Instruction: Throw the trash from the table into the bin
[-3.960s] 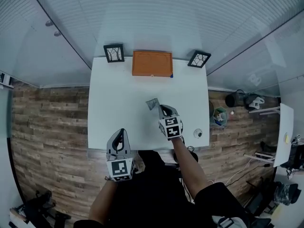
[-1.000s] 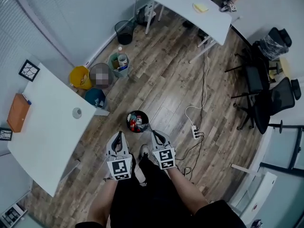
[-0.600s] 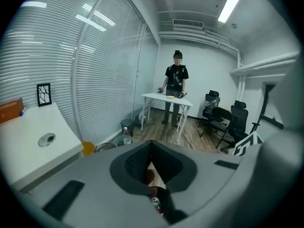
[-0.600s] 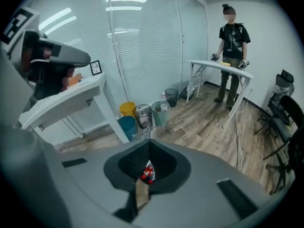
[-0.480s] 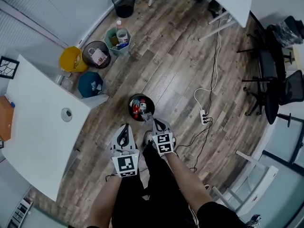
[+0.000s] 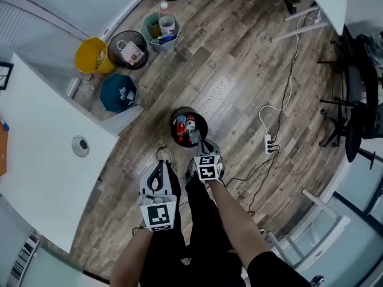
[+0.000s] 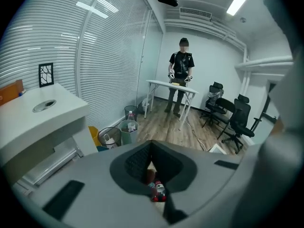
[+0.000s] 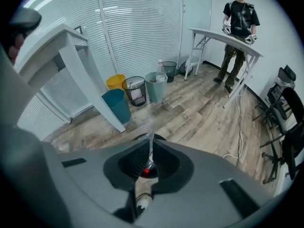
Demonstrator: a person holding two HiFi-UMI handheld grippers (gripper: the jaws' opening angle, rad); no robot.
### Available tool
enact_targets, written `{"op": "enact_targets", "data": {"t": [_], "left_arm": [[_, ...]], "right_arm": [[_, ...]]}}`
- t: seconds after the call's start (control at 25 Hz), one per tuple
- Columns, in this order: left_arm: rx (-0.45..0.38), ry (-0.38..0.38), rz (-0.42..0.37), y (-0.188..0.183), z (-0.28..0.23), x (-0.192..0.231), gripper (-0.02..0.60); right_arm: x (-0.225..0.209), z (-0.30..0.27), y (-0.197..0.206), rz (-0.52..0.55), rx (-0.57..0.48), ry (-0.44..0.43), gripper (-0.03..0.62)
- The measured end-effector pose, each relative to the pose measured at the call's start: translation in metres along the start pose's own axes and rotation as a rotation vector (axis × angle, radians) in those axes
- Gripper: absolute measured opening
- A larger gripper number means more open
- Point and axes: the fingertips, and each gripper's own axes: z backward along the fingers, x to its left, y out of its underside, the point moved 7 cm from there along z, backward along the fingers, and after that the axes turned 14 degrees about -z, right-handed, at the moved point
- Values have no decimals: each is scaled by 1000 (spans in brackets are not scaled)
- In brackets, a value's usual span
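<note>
A small black bin [image 6: 179, 115] stands on the wooden floor in front of my feet, with cans and wrappers inside. My right gripper [image 6: 201, 143] points steeply down at the bin's near rim. It is shut on a thin pale wrapper [image 8: 150, 140], which sticks out edge-on between the fingertips, and the bin's rim [image 8: 137, 137] shows just beyond. My left gripper [image 6: 159, 167] hangs to the bin's lower left, shut with nothing in it. Through the hollow below its pads the left gripper view shows the bin's contents [image 7: 157, 192].
The white table [image 6: 42, 160] fills the left side. Beside it stand a teal bin [image 6: 118, 92], a yellow bin [image 6: 90, 55], a black mesh bin [image 6: 127, 48] and a green one [image 6: 160, 27]. A power strip [image 6: 267, 143] with cables lies to the right. Another person [image 7: 181, 68] stands at a far table.
Both grippers have sunk toward the floor. The right one has come down to the black bin's rim with the wrapper still pinched. The bin now sits closer under the head view.
</note>
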Motion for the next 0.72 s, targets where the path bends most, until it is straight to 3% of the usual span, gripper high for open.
{"op": "enact_targets", "data": {"t": [0.4, 0.6, 0.72], "left_arm": [[18, 1, -5, 9, 1, 12, -3], [8, -9, 10, -4, 15, 8, -3], [-14, -14, 1, -34, 41, 6, -2]], "right_arm": [[6, -8, -3, 8, 2, 17, 8], [17, 28, -24, 36, -49, 1, 6], [29, 74, -38, 30, -89, -35, 6]]}}
